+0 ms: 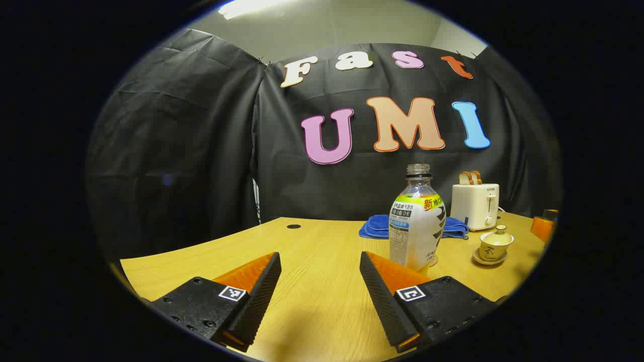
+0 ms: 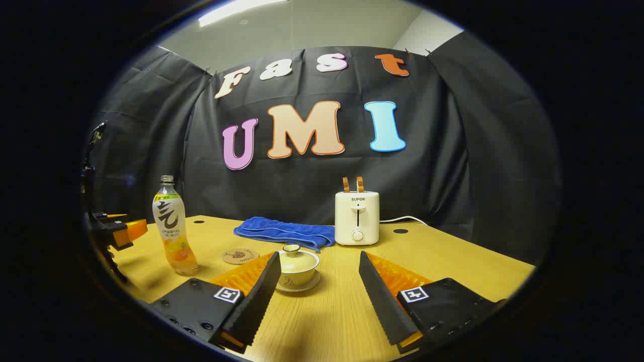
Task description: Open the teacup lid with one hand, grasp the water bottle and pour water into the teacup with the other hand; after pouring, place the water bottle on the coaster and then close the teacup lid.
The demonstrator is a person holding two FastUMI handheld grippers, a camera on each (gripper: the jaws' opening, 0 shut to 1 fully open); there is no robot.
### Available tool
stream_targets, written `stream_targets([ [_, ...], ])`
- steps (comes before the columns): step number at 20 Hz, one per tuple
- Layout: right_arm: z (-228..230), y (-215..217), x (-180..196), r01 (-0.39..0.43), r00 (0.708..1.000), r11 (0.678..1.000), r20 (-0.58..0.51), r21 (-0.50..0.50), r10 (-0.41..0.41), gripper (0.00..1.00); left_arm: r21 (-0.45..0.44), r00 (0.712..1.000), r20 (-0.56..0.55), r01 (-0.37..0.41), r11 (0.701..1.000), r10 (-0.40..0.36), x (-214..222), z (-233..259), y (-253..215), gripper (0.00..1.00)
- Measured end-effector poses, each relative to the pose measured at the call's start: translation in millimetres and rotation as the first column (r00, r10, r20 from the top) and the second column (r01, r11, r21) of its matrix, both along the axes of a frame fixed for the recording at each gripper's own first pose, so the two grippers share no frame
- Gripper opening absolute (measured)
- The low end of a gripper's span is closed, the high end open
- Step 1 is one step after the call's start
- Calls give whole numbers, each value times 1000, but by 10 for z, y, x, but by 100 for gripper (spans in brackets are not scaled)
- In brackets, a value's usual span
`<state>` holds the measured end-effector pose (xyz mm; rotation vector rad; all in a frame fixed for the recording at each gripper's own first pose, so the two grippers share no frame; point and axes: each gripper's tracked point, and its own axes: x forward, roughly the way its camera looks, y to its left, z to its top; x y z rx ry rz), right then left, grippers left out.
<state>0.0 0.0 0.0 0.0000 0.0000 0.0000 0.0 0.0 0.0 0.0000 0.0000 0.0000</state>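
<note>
An uncapped water bottle (image 1: 417, 221) with a printed label stands upright on the wooden table, just beyond my left gripper (image 1: 320, 266), which is open and empty. The same bottle (image 2: 172, 226) appears at the left of the right gripper view, with the left gripper (image 2: 121, 229) beside it. A pale lidded teacup (image 2: 298, 266) on its saucer sits close ahead of my right gripper (image 2: 319, 269), slightly left of the gap; the gripper is open. In the left gripper view the teacup (image 1: 496, 244) is at the right. A round coaster (image 2: 240, 256) lies between bottle and teacup.
A white toaster (image 2: 356, 218) holding two bread slices stands at the back, its cord trailing right. A folded blue cloth (image 2: 286, 232) lies left of it. The wooden table (image 2: 453, 261) reaches to the black booth wall.
</note>
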Motion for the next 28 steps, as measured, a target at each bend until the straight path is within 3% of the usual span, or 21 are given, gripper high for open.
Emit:
stream_targets([
  [28,0,-3,-7,-1,1000,1000,1,0,1,98,0,1000,2,-3,1000,3,13,-6,10,92],
])
